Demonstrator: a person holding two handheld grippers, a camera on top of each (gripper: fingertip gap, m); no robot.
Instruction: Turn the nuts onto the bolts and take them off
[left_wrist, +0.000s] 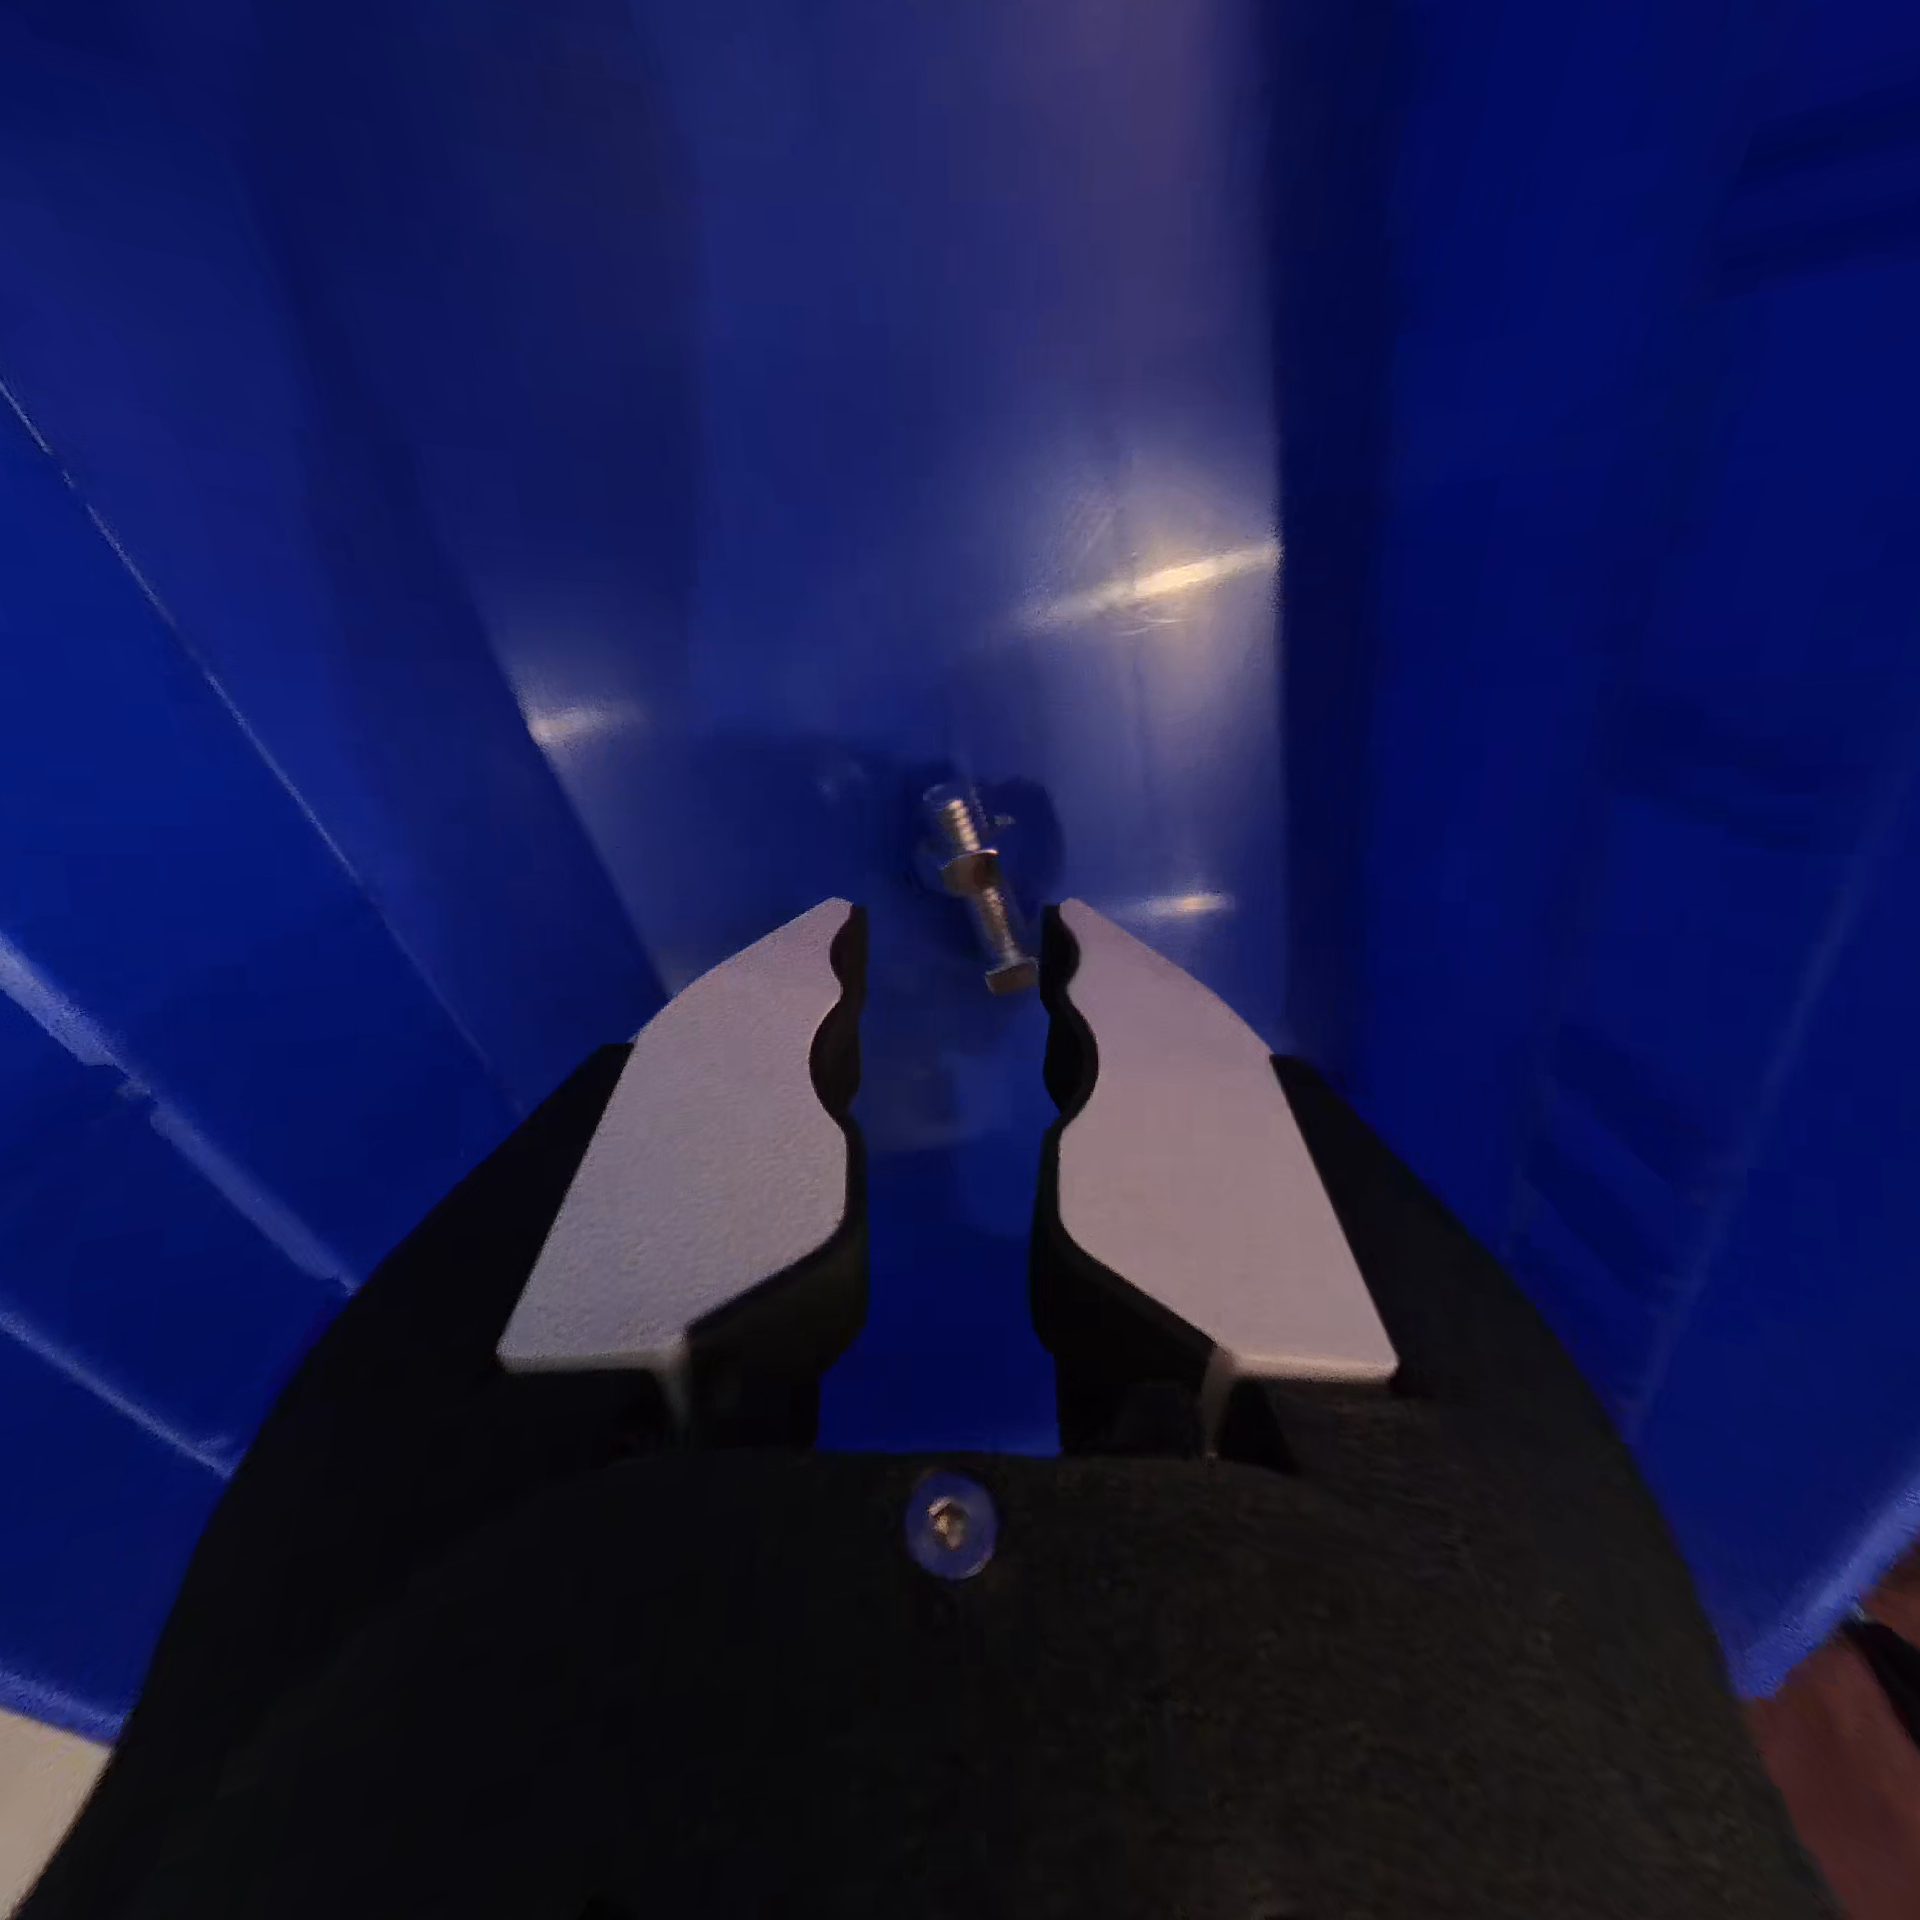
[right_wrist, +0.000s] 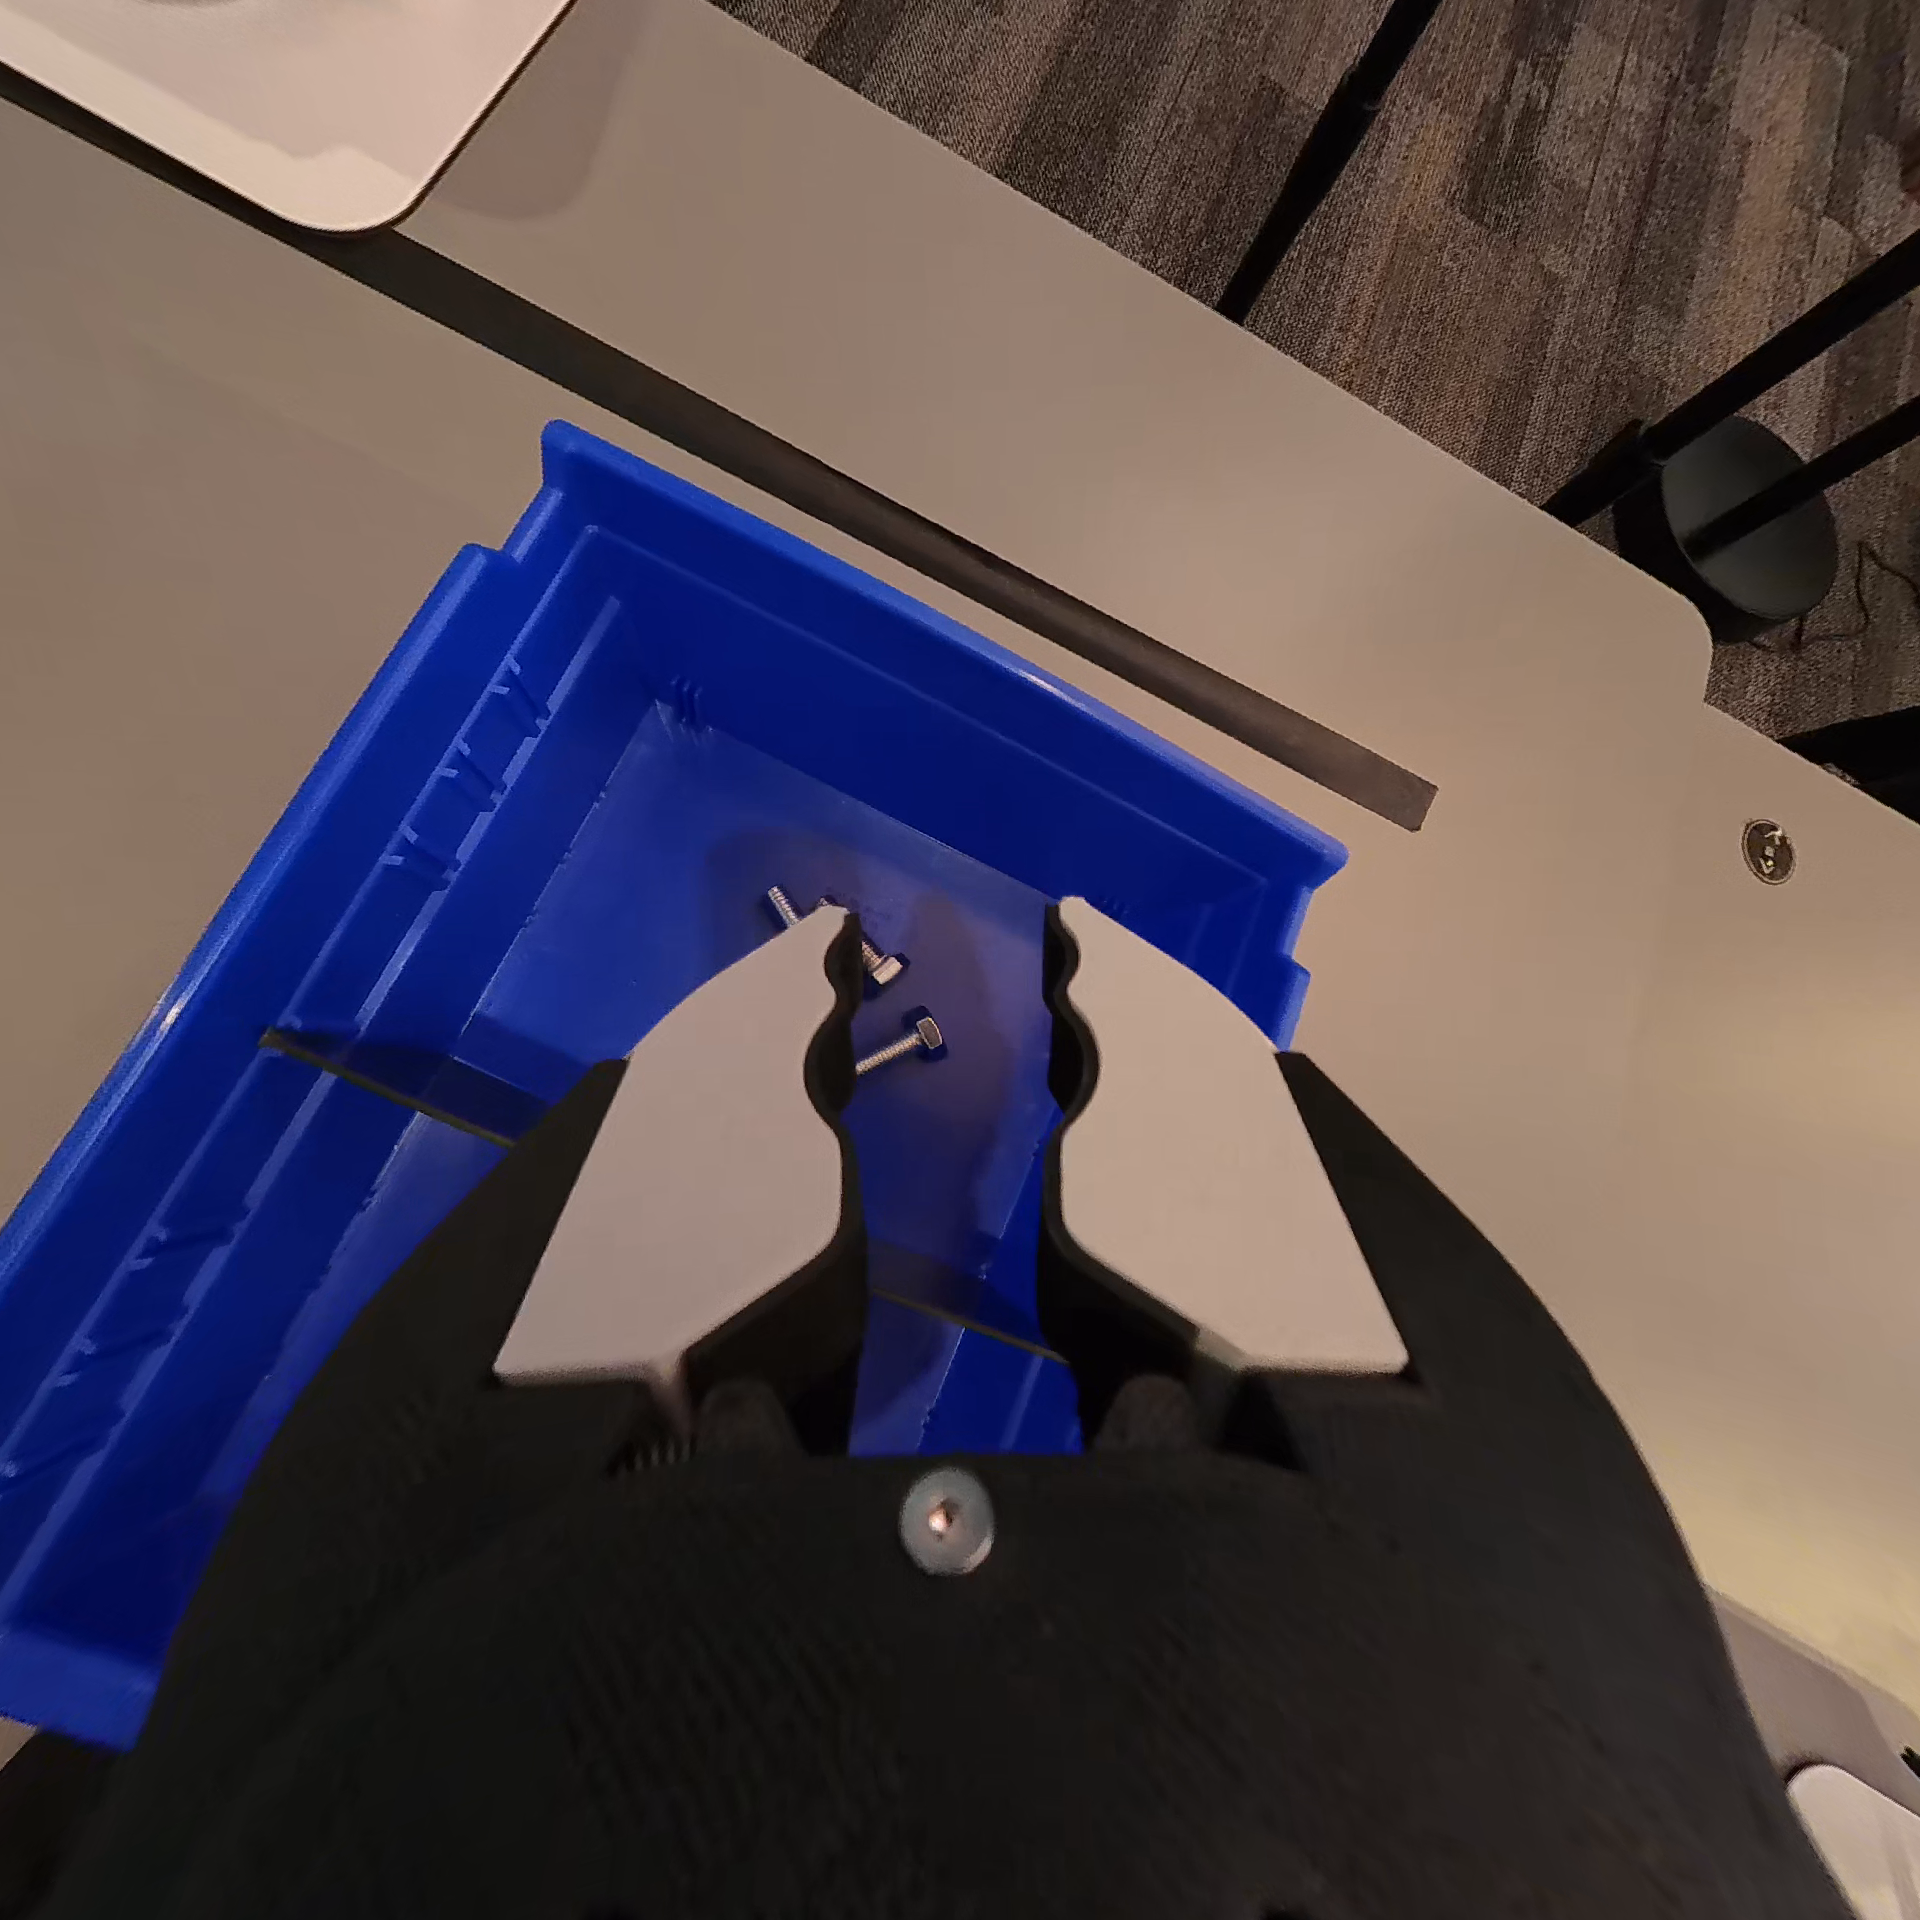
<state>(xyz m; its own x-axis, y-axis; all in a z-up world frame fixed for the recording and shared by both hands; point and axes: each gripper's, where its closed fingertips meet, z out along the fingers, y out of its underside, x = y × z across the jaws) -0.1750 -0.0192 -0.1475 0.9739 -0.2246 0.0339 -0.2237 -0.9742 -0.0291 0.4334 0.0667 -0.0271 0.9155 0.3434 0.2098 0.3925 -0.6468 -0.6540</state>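
In the left wrist view my left gripper (left_wrist: 951, 914) is open and empty, low inside a blue bin (left_wrist: 416, 520). A small silver bolt (left_wrist: 982, 904) lies on the bin floor just past the fingertips, head toward me, with what looks like a nut on its shaft. In the right wrist view my right gripper (right_wrist: 951, 912) is open and empty, above the same blue bin (right_wrist: 935, 665). One bolt (right_wrist: 902, 1044) lies on the bin floor between the fingers. A second bolt (right_wrist: 883, 968) is partly hidden by the left finger. A third bolt's end (right_wrist: 781, 902) shows beyond that finger.
The bin stands on a light grey table (right_wrist: 1039, 364) crossed by a black strip (right_wrist: 1039, 592). A thin black divider (right_wrist: 384, 1081) crosses the bin. A white board (right_wrist: 260, 104) lies at the far left. Carpet floor and a black stand base (right_wrist: 1745, 530) lie past the table edge. Left tips to right tips: about 65 cm.
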